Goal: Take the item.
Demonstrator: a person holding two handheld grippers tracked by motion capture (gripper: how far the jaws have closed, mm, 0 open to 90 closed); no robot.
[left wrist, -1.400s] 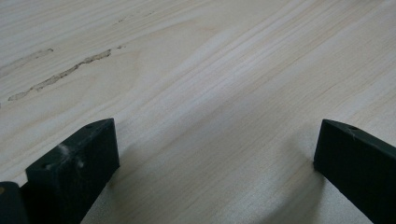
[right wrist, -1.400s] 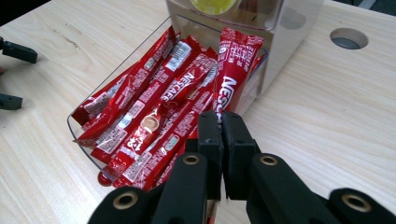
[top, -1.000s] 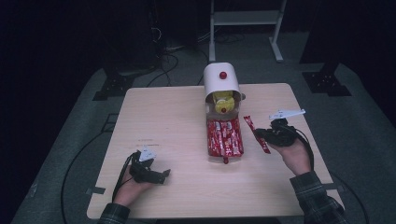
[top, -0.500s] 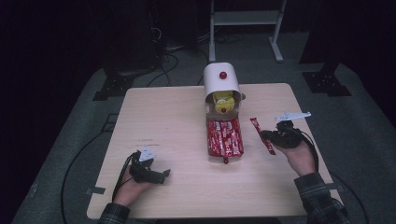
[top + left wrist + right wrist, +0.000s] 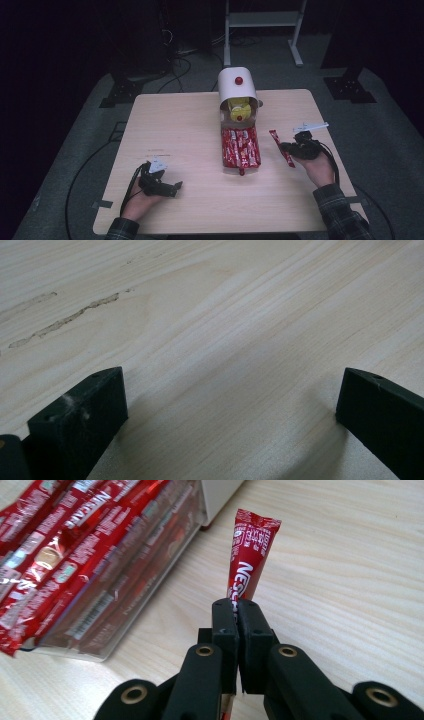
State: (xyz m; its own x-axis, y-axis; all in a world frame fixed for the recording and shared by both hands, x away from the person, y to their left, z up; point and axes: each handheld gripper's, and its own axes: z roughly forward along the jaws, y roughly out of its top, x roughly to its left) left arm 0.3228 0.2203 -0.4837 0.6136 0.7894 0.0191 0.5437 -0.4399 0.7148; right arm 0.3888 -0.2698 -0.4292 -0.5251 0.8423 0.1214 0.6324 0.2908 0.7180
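Pinching red sachet (image 5: 251,555), right tool (image 5: 238,611) (clamped)

Red sachet (image 5: 251,555) with white lettering, black fingers (image 5: 239,611), pale wood-grain table (image 5: 350,570), red sticks (image 5: 75,545)

Table (image 5: 190,130) lit from above, surroundings dark; close views sharp, soft shadows

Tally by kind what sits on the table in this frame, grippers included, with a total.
Grippers: 2, left gripper and right gripper
White dispenser: 1
Clear tray of red sachets, too overlapped to count: 1
Single red sachet in the right gripper: 1
Total: 5
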